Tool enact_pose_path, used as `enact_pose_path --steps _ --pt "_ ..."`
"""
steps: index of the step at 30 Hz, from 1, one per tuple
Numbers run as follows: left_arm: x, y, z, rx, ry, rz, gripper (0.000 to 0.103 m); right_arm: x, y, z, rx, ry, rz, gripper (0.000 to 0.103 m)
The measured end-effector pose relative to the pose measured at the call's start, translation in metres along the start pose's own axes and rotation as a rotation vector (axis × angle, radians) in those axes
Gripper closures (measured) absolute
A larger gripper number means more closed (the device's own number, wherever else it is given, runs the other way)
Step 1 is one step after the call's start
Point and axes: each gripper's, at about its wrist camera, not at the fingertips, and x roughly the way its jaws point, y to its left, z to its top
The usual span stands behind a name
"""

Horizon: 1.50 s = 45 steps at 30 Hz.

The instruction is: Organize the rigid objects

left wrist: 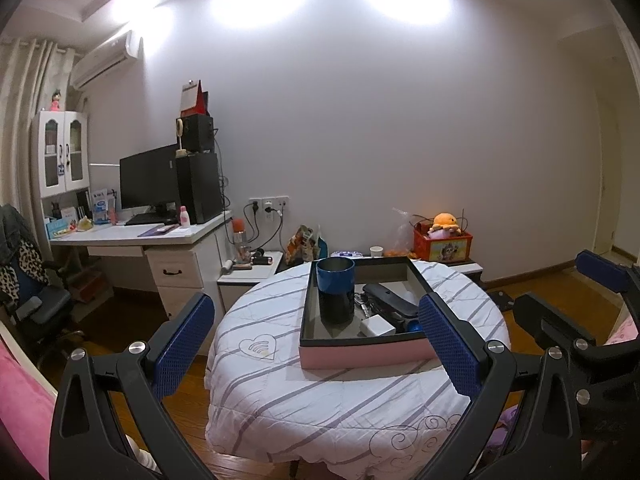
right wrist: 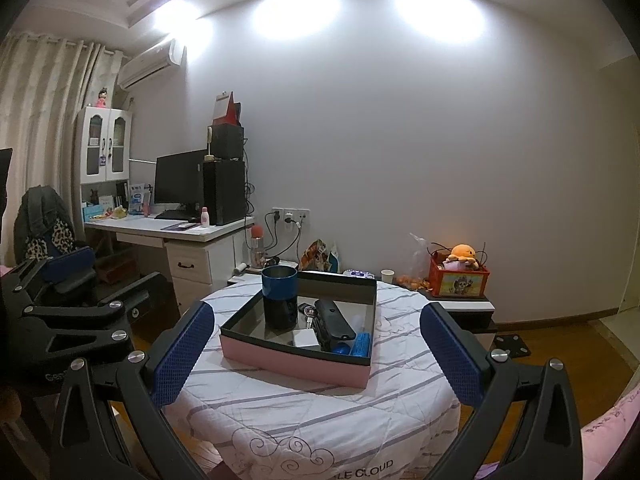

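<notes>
A shallow pink box (left wrist: 362, 354) with a dark inside sits on the round worktop (left wrist: 320, 408), which is covered with a white striped quilt. In the box's far left corner a blue and black cup (left wrist: 335, 290) stands upright. To its right lie a long black case (left wrist: 394, 300), a small bunch of keys (right wrist: 309, 314), a white charger block (left wrist: 376, 326) nearer the front wall, and some blue pieces (right wrist: 356, 346) in the near right corner.

The left gripper (left wrist: 316, 338) hangs in front of the worktop on the near side, its blue pads spread wide and holding nothing. The right gripper (right wrist: 316, 344) hovers beside it, also wide and empty, with the box framed between its fingers.

Beyond the worktop, by the far wall, stand a white desk (left wrist: 160, 236) with a monitor (left wrist: 150, 180) to the left and a red box with an orange plush toy (left wrist: 446, 220) to the right.
</notes>
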Motion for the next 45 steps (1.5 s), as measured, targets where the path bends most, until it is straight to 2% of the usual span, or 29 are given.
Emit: enact_pose_path --steps 18,40,45 --pt "0.003 -0.001 -0.003 0.006 -0.002 0.021 0.000 0.005 0.000 -0.002 0.001 0.026 0.004 0.000" --pt "-0.001 -0.002 -0.002 0.006 -0.027 0.015 0.000 0.000 0.001 -0.003 -0.001 0.005 -0.005 0.000" --pt "-0.008 -0.002 -0.002 -0.017 -0.064 0.010 0.000 -0.004 0.001 -0.004 0.002 -0.025 -0.006 0.000"
